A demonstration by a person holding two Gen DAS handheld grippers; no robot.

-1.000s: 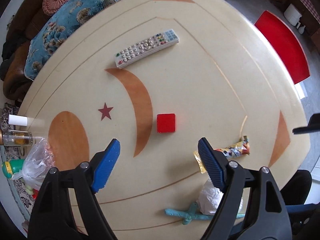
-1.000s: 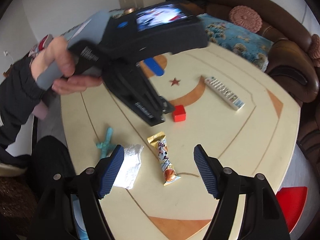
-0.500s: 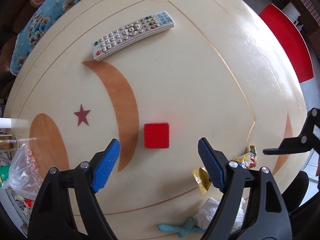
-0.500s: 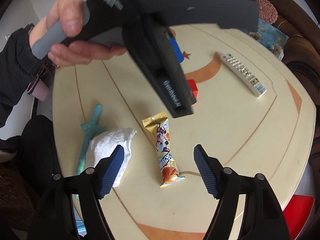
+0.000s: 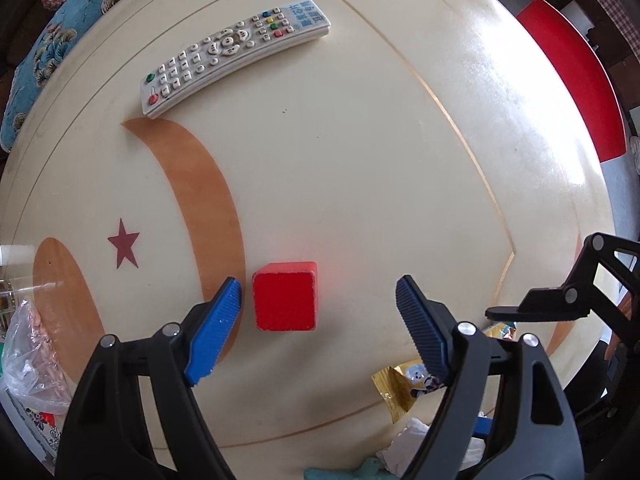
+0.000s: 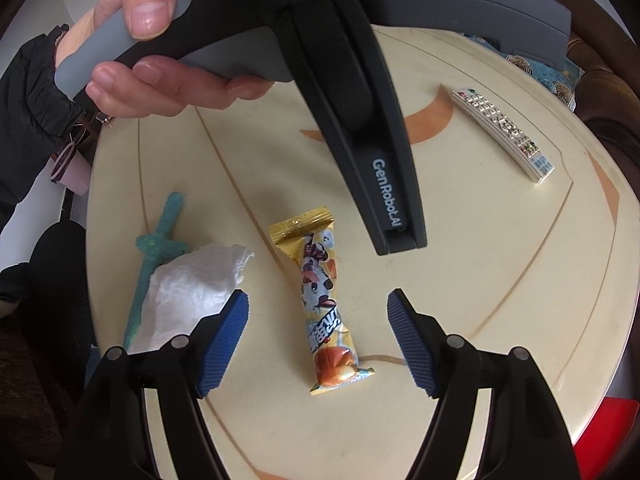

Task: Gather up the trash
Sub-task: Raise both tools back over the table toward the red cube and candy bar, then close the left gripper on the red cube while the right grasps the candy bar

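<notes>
Yellow snack wrapper (image 6: 322, 304) lying flat between my right tongs (image 6: 318, 340), spread, nothing pinched. White tissue (image 6: 188, 288) at 9 o'clock. Left tongs (image 5: 318, 328) spread over red block (image 5: 285, 301). Nothing collected yet.

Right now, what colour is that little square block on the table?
The block is bright red. The left wrist view shows it best.

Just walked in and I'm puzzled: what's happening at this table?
A person holds a grabbing tool in each hand over a table, tidying up trash. The right tool hangs open above a snack wrapper, beside a crumpled tissue. The left tool hangs open over a red block. Nothing is picked up yet.
</notes>
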